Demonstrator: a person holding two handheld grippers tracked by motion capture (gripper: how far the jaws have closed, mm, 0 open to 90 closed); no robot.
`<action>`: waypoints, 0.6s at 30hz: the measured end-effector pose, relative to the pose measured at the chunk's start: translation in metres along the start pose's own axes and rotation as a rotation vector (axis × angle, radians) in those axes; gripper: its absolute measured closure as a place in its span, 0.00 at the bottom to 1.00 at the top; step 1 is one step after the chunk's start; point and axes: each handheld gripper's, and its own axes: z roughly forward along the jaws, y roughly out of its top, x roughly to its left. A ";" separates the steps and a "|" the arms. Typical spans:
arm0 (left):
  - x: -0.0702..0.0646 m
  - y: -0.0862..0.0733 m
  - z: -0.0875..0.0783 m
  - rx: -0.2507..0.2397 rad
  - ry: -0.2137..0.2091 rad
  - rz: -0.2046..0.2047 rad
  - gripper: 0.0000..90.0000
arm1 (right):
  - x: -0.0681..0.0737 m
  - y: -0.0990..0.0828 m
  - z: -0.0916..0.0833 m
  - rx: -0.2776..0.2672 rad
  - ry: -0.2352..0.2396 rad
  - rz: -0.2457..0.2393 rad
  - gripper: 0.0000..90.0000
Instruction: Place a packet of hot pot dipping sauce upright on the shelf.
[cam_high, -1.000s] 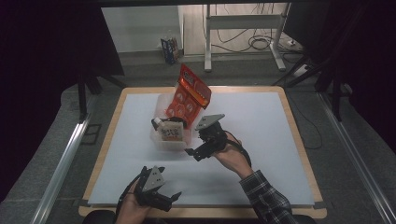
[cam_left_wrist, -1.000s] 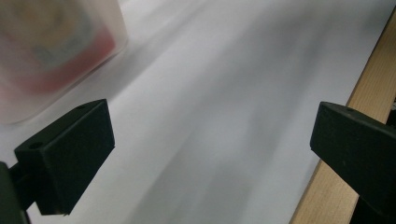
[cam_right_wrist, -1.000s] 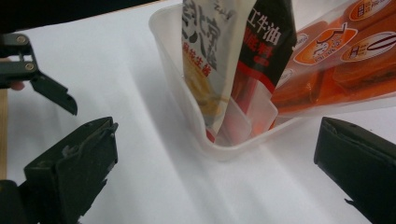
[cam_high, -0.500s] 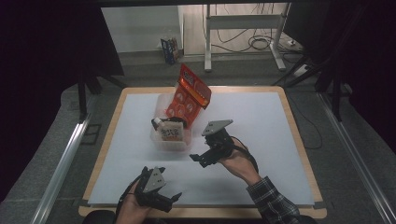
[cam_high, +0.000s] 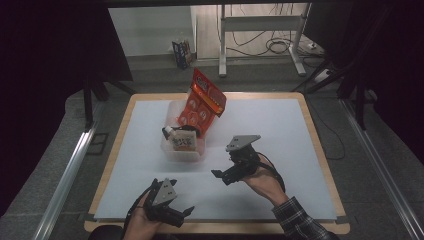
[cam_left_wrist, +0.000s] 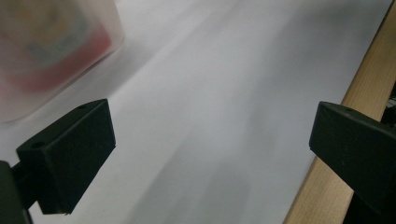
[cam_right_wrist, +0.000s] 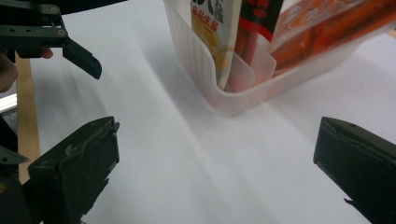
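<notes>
Left gripper (cam_high: 167, 206) at the near edge of the white tabletop (cam_high: 280, 130), held low in the person's left hand; jaws spread wide, nothing between them. Its own view looks across bare white sheet, with the tub blurred at upper left.

Translucent white plastic tub (cam_high: 182, 150) sits left of centre on the tabletop, well apart from both grippers. Inside: a small white-and-yellow printed packet (cam_high: 181, 141) standing at the front, and a large orange-red snack bag (cam_high: 204, 102) leaning upright and rising well above the rim. The right gripper view shows a thin divider wall (cam_right_wrist: 252, 65) in the tub, packet on one side, red bag on the other.

Right gripper (cam_high: 235, 169) hovers right of the tub, jaws wide and empty, pointing toward it.

Judgement: packing step looks finished or paused, both grippers free. Next move likely calls for the right gripper to close in on the tub's near wall or the tall bag, which seems prone to tipping.
</notes>
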 end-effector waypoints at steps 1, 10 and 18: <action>0.000 0.000 0.000 0.001 -0.001 -0.001 0.00 | 0.000 -0.002 -0.001 0.001 0.001 0.005 0.00; 0.000 0.000 0.000 0.003 -0.010 -0.015 0.01 | -0.001 -0.019 -0.010 -0.002 -0.009 0.009 0.00; 0.000 0.000 0.000 0.004 -0.012 -0.021 0.01 | 0.000 -0.029 -0.017 0.000 -0.026 0.014 0.00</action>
